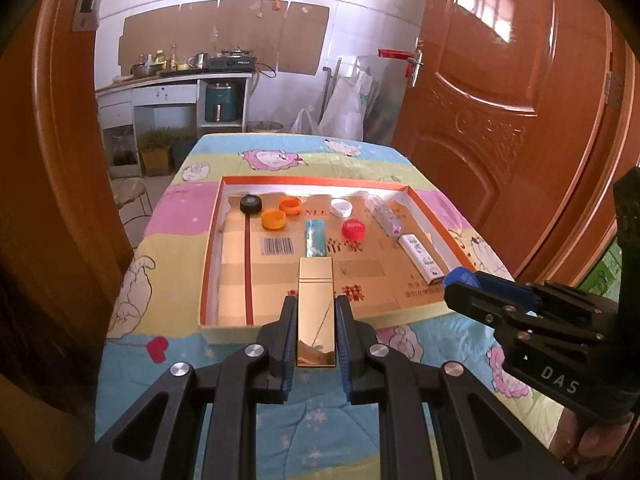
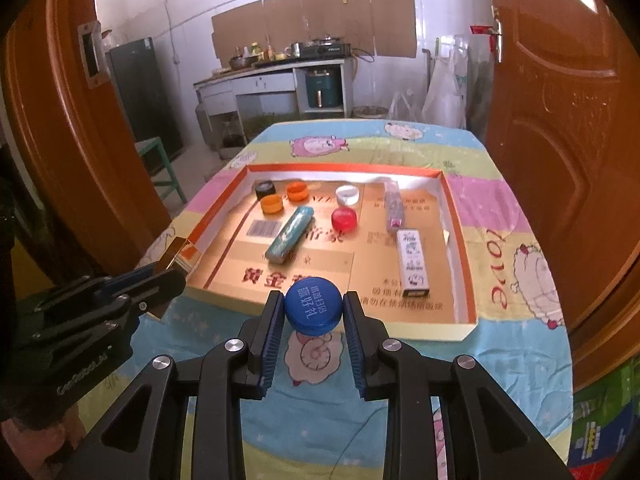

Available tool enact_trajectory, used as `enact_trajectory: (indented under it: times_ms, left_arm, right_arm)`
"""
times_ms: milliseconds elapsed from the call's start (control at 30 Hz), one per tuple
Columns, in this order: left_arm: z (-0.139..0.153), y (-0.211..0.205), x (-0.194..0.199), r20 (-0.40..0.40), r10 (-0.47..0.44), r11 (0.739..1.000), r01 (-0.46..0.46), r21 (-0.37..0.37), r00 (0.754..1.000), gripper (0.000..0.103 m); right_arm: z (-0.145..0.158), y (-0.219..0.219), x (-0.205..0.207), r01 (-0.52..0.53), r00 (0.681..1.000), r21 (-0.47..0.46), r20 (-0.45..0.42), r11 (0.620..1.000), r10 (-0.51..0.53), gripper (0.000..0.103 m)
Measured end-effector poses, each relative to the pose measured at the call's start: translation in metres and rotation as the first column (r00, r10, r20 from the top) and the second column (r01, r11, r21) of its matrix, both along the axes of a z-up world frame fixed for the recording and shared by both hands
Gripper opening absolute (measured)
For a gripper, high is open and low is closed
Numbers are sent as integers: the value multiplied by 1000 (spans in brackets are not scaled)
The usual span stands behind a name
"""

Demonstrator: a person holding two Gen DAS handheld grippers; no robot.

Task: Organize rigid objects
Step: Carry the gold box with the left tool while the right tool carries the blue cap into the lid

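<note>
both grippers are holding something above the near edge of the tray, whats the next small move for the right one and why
Probably carry the right gripper forward over the tray and lower it. It is shut on the blue cap, and the red cap and orange caps already lie grouped toward the tray's far side, with bare cardboard nearby.

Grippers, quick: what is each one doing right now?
Left gripper: shut on the gold box.
Right gripper: shut on the blue cap.

A table draped in a cartoon-print quilt carries one shallow orange-rimmed cardboard tray.
</note>
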State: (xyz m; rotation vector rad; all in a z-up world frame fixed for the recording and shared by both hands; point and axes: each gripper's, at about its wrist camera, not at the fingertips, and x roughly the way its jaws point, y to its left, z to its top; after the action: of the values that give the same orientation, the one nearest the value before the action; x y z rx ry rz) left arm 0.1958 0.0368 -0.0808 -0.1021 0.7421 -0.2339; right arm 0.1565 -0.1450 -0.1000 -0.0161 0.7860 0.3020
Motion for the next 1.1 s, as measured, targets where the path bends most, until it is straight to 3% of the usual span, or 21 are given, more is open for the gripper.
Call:
enact_trajectory:
  times_ms: [433, 1100]
  left_arm:
    - [4, -3, 33, -5, 18, 1000, -18, 20, 1000, 18]
    - [-16, 3, 85, -64, 59, 997, -56, 49, 996, 18]
  right_arm:
    - [9, -8, 32, 1, 1000, 26, 19, 1000, -1, 31]
    - [-10, -15, 84, 0, 1000, 34, -22, 999, 1, 31]
